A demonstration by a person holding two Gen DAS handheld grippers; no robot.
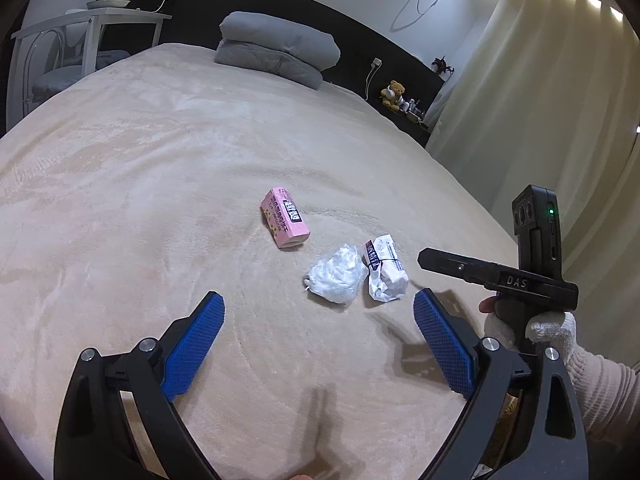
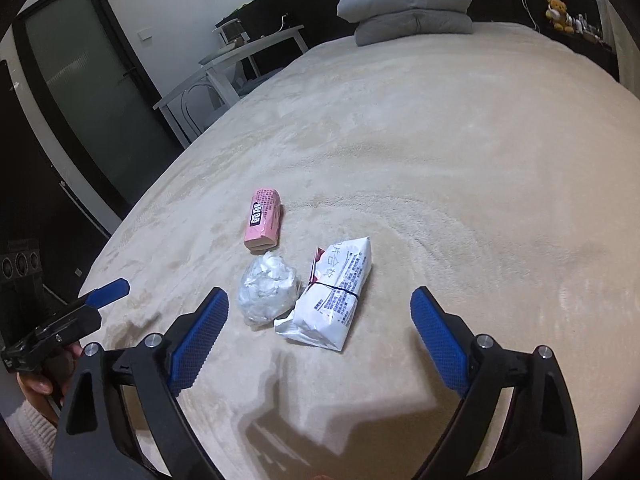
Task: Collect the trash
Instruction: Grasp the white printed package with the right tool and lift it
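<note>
**Three pieces of trash on the bed, both tongs released**

Left wrist view: your left gripper [image 1: 318, 306] stands released, its blue pads spread wide over the beige bed cover [image 1: 140, 200] with nothing between them. The pink carton [image 1: 285, 223] lies at 12 o'clock from the pads. The crumpled clear bag [image 1: 337, 279] sits at about 1 o'clock, touching the white wrapper [image 1: 386, 272] on its right. At 3 o'clock your gloved right hand [image 1: 548, 330] grips the other tool.

Right wrist view: your right gripper [image 2: 320, 306] is also released, jaws wide apart and clear of everything. The white wrapper [image 2: 338, 294] lies just ahead at 12 o'clock, the crumpled clear bag [image 2: 267, 292] at 11 o'clock touching it, the pink carton [image 2: 263, 219] beyond at 11 o'clock. Grey pillows [image 2: 408, 8] lie far off at 1 o'clock.
</note>
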